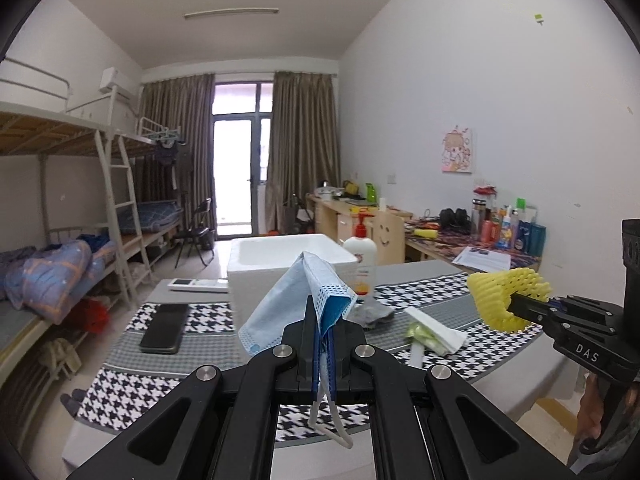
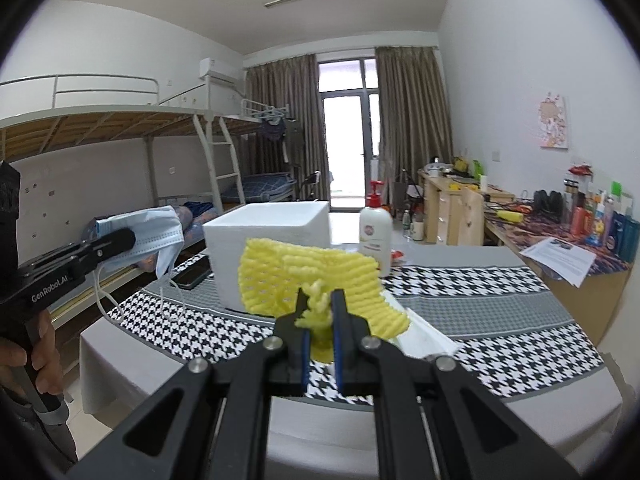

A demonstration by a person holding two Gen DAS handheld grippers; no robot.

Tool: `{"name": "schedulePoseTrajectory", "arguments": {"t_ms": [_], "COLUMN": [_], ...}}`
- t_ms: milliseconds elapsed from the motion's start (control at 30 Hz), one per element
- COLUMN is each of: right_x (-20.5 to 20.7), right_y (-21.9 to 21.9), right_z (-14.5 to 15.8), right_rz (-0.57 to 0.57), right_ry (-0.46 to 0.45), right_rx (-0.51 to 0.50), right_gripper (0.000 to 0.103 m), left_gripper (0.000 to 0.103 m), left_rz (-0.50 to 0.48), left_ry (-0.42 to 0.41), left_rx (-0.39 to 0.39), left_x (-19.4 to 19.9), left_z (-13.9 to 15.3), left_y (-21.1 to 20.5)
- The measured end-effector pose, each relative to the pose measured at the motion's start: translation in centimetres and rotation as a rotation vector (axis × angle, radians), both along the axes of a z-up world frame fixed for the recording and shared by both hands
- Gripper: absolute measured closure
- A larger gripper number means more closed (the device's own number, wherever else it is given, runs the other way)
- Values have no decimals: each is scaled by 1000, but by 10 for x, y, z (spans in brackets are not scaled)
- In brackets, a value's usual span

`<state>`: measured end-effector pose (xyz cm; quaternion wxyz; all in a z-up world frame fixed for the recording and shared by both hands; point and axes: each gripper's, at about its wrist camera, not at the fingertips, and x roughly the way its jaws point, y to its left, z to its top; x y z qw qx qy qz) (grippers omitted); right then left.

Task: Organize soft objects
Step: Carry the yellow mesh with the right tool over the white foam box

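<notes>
A: Where is the face mask (image 1: 298,300)?
B: Pinched in the left gripper (image 1: 323,326), jaws closed tight on it, its ear loops dangling above the worktop (image 1: 168,384).
A: And the yellow foam net (image 2: 312,280)?
B: Clamped in the right gripper (image 2: 320,312), jaws nearly together, just before the white foam box (image 2: 276,232). A pump bottle (image 2: 375,236) stands beside the box.

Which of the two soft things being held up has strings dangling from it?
The blue face mask, pinched in the left hand-held gripper; the yellow foam net has none.
</notes>
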<state>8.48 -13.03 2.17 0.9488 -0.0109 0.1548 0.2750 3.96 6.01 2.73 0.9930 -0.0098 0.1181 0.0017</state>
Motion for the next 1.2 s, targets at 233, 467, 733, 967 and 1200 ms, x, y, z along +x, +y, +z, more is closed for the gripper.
{"name": "schedulePoseTrajectory", "arguments": {"t_ms": [233,467,733,967,1200], "right_x": [10,20,38,60,81], "right_y": [24,36,45,53,62], "right_z": [2,10,23,38,49], "right_rz": [52,76,79,82,82], "right_ry": [3,-2,-9,-11,-14], "right_rx": [-18,-30,-32,-29,-30], "right_gripper": [91,91,91,91,91], "left_gripper": [100,100,100,100,100], "left_rz": [26,40,46,48,70], "left_ry": [8,15,24,39,41], "left_rx": [-12,-20,-24,-38,-46], "left_x": [0,10,35,59,78], "left_z": [-2,2,12,25,35], "left_y": [20,36,47,57,68]}}
